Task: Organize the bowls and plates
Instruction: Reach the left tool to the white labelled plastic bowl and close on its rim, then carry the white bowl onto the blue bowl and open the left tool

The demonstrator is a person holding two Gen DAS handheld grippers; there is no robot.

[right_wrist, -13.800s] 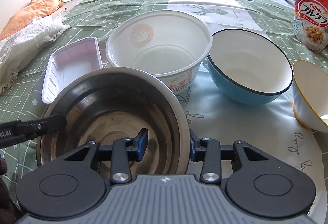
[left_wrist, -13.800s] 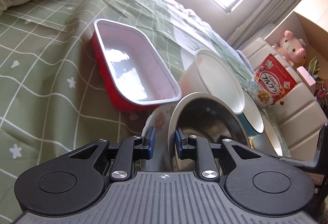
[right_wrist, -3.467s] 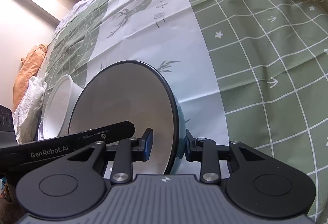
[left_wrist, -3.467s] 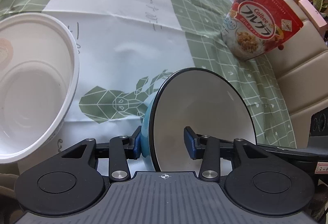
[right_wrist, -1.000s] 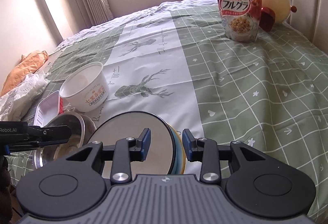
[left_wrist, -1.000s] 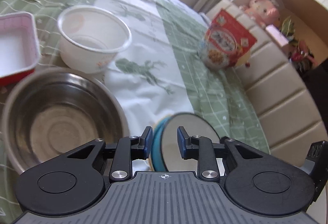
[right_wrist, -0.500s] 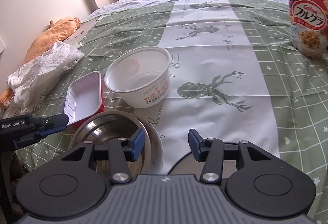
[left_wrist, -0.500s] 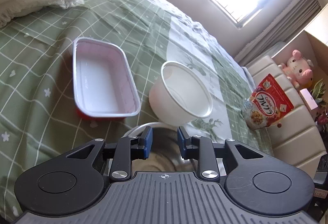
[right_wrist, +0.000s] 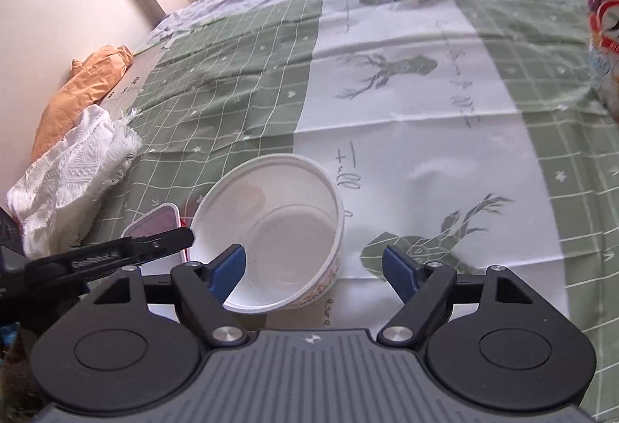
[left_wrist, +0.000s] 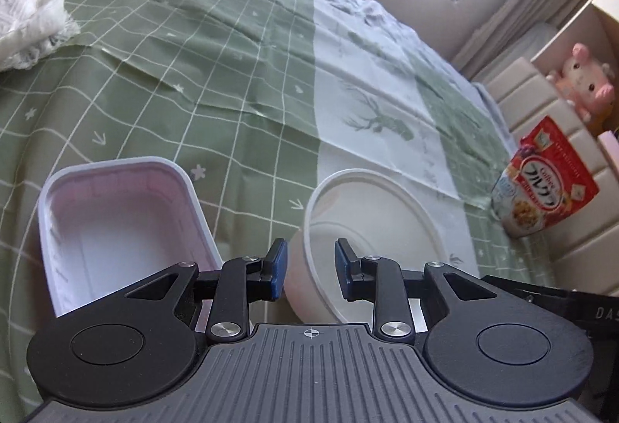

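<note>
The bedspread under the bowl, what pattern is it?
Green squares with white lines, plus a white deer-print strip; clearest in the right wrist view.

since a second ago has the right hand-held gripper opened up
Yes. The right hand-held gripper now gapes wide, empty, above the round white paper bowl; earlier it pinched the blue bowl's rim.

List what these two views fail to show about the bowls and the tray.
- White bowl: its near base is hidden behind the right tool body in the right wrist view.
- Tray: its near end is covered by the left tool in the left wrist view; the right view shows only a corner.
- Cereal bag: cut by the frame edge and blurred in the right view.
- No other bowl shows in either view.
</note>
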